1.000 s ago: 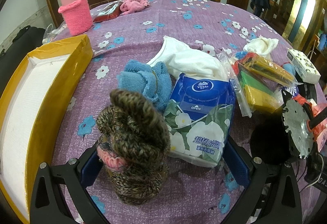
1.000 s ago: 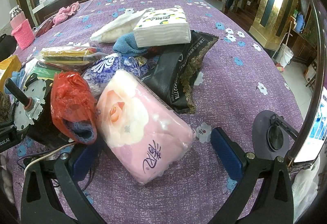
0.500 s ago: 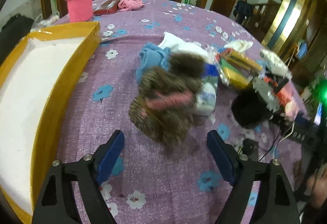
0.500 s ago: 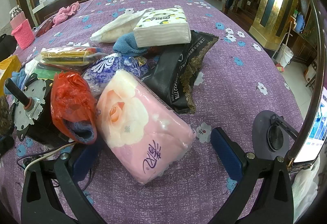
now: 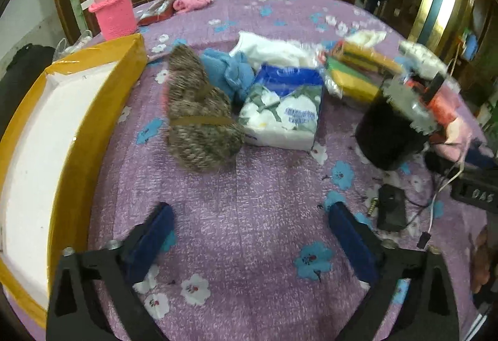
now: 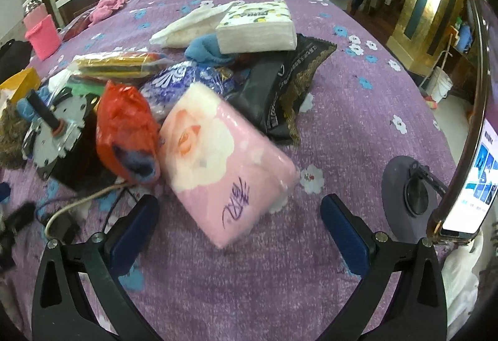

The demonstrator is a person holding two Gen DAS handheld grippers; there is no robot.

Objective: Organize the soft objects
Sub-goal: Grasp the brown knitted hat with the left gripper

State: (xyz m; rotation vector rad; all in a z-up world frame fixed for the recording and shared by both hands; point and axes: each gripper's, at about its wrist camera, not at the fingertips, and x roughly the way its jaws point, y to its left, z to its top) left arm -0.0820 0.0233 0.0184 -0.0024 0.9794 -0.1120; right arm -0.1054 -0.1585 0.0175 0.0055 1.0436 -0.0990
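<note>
1. L gripper (image 5: 249, 235): jaws apart w/ nothing between them; they've just been closing partway, over bare purple tablecloth (image 5: 249, 247).
2. Brown knit bundle (image 5: 199, 110) lies well ahead of L fingertips, slightly left, touching a blue-white tissue pack (image 5: 286, 110) on its right.
3. Yellow-rimmed tray (image 5: 102, 110) (white inside, looks empty where visible) runs along the left of the L gripper; likely the drop spot.
4. R gripper (image 6: 239, 229): jaws wide, holding nothing. Pink tissue pack (image 6: 224, 160) sits just ahead, its near corner between the fingertips, pads not touching.
5. Risks: jaws closing before they reach the bundle would grab only cloth; loose knit could sag or unroll from a shallow pinch; wires (image 6: 77, 204) near the R gripper's left finger may snag.
6. Count: 3 tissue packs (blue-white, pink, white one (image 6: 258, 29) further ahead), 1 knit bundle, 1 tray, 1 black motor (image 6: 59, 138).
</note>
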